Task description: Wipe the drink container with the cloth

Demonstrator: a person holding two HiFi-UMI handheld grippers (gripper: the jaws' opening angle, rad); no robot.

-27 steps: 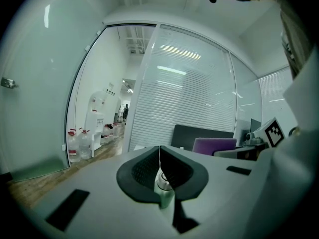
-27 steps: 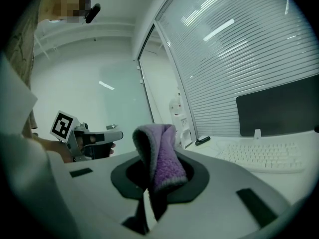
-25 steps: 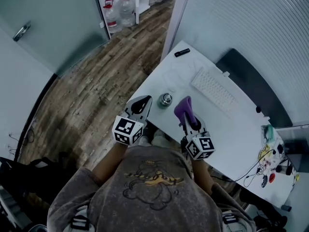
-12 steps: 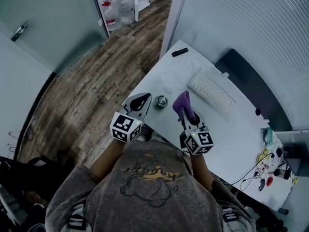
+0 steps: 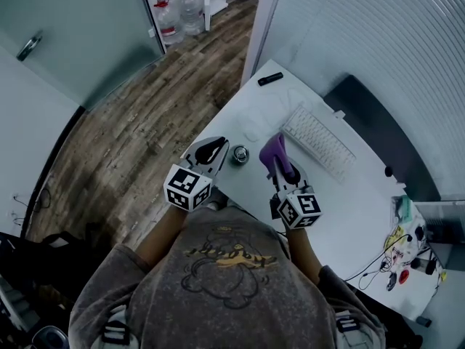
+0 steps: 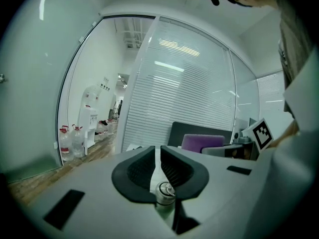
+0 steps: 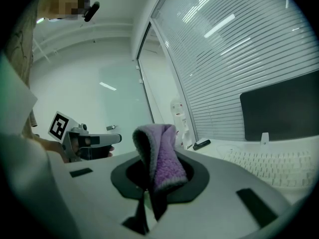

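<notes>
A small silvery drink container (image 5: 240, 154) with a ringed lid stands near the front edge of the white table (image 5: 256, 111). My left gripper (image 5: 218, 148) is just left of it, apart from it, jaws shut with nothing between them. In the left gripper view the container (image 6: 165, 191) shows low beneath the shut left gripper (image 6: 158, 151). My right gripper (image 5: 280, 164) sits right of the container, shut on a folded purple cloth (image 5: 274, 151). The cloth (image 7: 160, 156) stands up out of the right gripper (image 7: 157, 172) and hides its fingertips.
A white keyboard (image 5: 318, 138) lies behind the right gripper, with a dark screen (image 5: 378, 118) beyond it. A black marker-like thing (image 5: 270, 78) rests at the table's far corner. Cables and small items (image 5: 403, 242) crowd the right end. Water bottles (image 5: 178, 13) stand on the wooden floor.
Both grippers have edged forward over the table's front edge. The left gripper now sits closer to the container. The cloth stays gripped.
</notes>
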